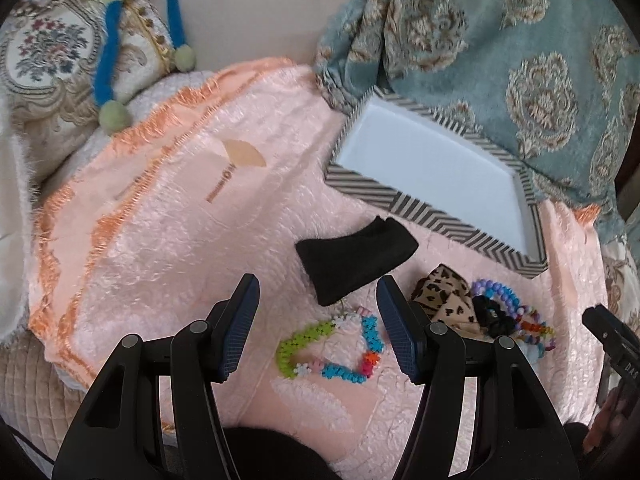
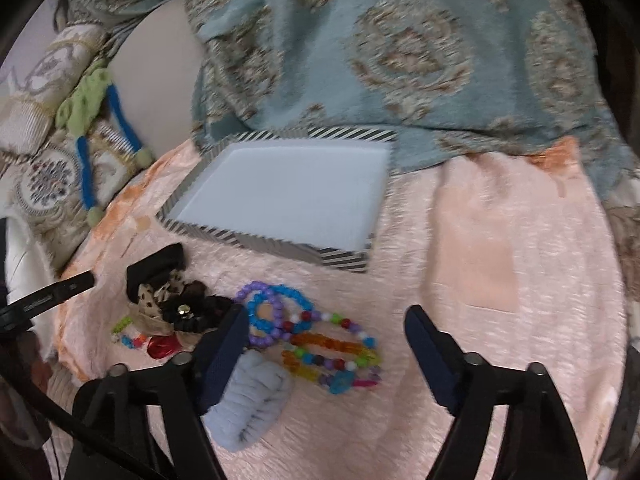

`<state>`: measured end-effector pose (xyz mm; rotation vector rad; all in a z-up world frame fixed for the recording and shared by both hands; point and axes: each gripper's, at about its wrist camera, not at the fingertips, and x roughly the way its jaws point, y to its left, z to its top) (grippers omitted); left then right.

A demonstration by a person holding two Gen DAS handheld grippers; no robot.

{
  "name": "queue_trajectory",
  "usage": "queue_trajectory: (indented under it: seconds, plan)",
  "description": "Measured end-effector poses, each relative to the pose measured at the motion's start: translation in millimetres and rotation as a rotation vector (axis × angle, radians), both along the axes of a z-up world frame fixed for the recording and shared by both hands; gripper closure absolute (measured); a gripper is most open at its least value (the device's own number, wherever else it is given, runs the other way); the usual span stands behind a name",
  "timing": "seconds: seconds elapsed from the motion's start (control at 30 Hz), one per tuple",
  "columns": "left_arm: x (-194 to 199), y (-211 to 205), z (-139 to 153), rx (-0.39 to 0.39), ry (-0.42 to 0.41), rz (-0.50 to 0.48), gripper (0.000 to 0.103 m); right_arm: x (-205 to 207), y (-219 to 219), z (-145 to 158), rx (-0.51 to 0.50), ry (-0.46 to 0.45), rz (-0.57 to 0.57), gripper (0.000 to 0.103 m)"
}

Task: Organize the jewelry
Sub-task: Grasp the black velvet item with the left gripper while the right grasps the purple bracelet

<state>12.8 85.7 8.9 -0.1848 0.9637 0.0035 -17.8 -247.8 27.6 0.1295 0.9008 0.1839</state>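
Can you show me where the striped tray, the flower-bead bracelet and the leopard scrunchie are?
striped tray (image 2: 276,252): right wrist view, on its near striped wall.
flower-bead bracelet (image 1: 298,342): left wrist view, on its green beads.
leopard scrunchie (image 1: 438,294): left wrist view, on its spotted fabric.

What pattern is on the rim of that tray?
Black-and-white diagonal stripes on the tray, clearest in the right wrist view.

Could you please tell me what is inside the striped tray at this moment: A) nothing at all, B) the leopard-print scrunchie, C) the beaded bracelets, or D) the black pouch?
A: the striped tray shows only its bare white floor, while the beaded bracelets, leopard-print scrunchie and black pouch all lie on the pink blanket outside it.
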Motion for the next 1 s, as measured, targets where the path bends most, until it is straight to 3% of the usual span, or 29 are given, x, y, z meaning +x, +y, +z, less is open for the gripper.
queue_trajectory:
  seconds: [0.13,0.23,0.3,0.4,0.57,0.67,0.73,0.8,0.9,1.0]
  plan:
    - [20,-3,-15,-0.058,0.054,-0.039,0.042,22,18,-20,-0.048,0.061,0.074,0.049]
    - [31,-7,-20,-0.059,0.066,-0.056,0.040,35,28,-31,-0.041,0.088,0.118,0.050]
    - [40,-10,-25,-0.052,0.069,-0.072,0.033,44,38,-39,-0.064,0.097,0.153,0.051]
    - [53,-14,-34,-0.050,0.084,-0.097,0.033,54,50,-48,-0.090,0.118,0.194,0.052]
    - [69,-23,-54,0.002,0.130,-0.148,0.033,69,55,-72,-0.100,0.173,0.224,0.083]
    - [73,-24,-66,0.019,0.145,-0.165,0.034,68,53,-73,-0.061,0.156,0.221,0.092]
    - [71,-23,-67,0.008,0.130,-0.161,0.048,65,51,-70,-0.039,0.145,0.221,0.095]
    - [69,-18,-63,0.002,0.119,-0.145,0.072,60,49,-63,-0.023,0.125,0.219,0.095]
    - [65,-9,-55,-0.072,0.117,-0.135,0.082,55,47,-45,0.024,0.081,0.214,0.095]
    - [57,-8,-43,-0.058,0.089,-0.131,0.086,51,48,-31,0.023,0.050,0.216,0.095]
